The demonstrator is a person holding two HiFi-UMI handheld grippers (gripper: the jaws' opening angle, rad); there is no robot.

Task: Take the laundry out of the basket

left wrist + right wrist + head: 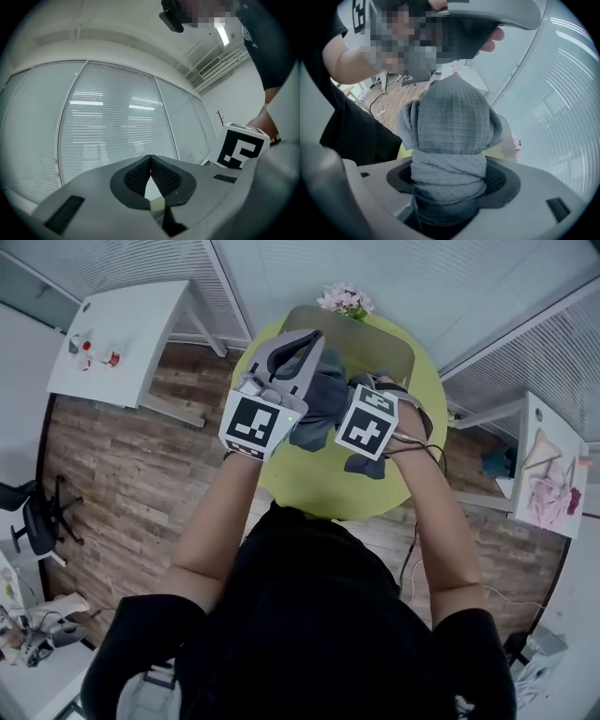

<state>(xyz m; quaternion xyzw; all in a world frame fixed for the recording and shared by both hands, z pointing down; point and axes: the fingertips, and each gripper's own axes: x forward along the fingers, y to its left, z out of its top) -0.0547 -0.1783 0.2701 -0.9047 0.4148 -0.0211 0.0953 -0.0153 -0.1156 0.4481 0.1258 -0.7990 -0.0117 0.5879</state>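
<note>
Above bench (314,479): grey towel (452,122), bunched, clamped in R gripper (449,176) jaws, held high to clear prob. basket (375,348). L gripper (151,161) jaws closed, empty, spare.

The left gripper (150,164) held its fingers (137,179) closed, tips touching, with nothing between them. Beyond them hung white window blinds (112,126). A marker cube (241,150) showed at right.

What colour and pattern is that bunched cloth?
Grey cloth, waffle-textured; the right gripper view shows it best.
</note>
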